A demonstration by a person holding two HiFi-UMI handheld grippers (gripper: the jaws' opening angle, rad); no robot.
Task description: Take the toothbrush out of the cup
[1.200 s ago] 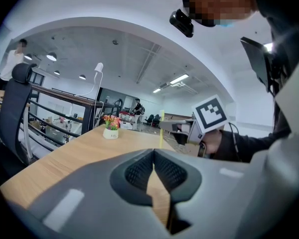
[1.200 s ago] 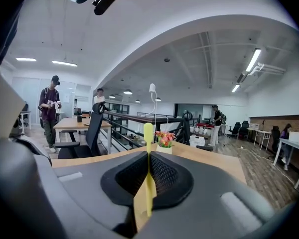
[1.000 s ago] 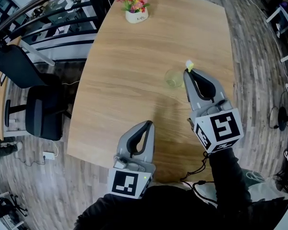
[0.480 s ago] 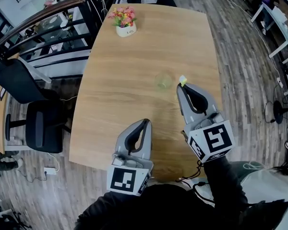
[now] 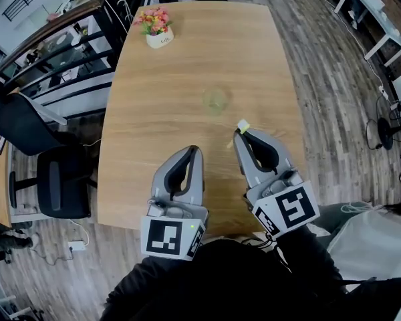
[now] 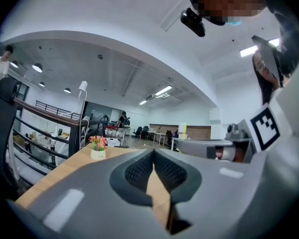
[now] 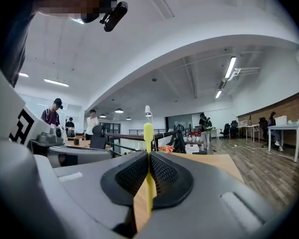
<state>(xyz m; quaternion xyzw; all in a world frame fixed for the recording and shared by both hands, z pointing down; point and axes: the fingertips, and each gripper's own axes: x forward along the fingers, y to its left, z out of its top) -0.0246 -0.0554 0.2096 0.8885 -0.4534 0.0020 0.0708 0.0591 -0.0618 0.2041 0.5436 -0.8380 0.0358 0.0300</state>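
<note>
A clear glass cup (image 5: 215, 100) stands upright near the middle of the wooden table (image 5: 174, 79); I see nothing in it. My right gripper (image 5: 240, 133) is shut on a yellow toothbrush (image 5: 243, 126), which it holds above the table, nearer to me than the cup and to its right. In the right gripper view the toothbrush (image 7: 148, 133) stands upright, pinched between the ribbed pads (image 7: 164, 176), with its top sticking out above the right gripper (image 7: 148, 156). My left gripper (image 5: 193, 151) hovers near the table's front edge, shut with nothing in it; its jaws meet in the left gripper view (image 6: 153, 153).
A white pot of flowers (image 5: 157, 31) sits at the table's far left corner. A black office chair (image 5: 60, 179) stands on the floor to the left of the table. A railing (image 5: 53, 52) runs along the far left.
My right gripper has drawn back toward me and away from the cup, carrying the toothbrush. The left gripper has risen a little. The head view has shifted.
</note>
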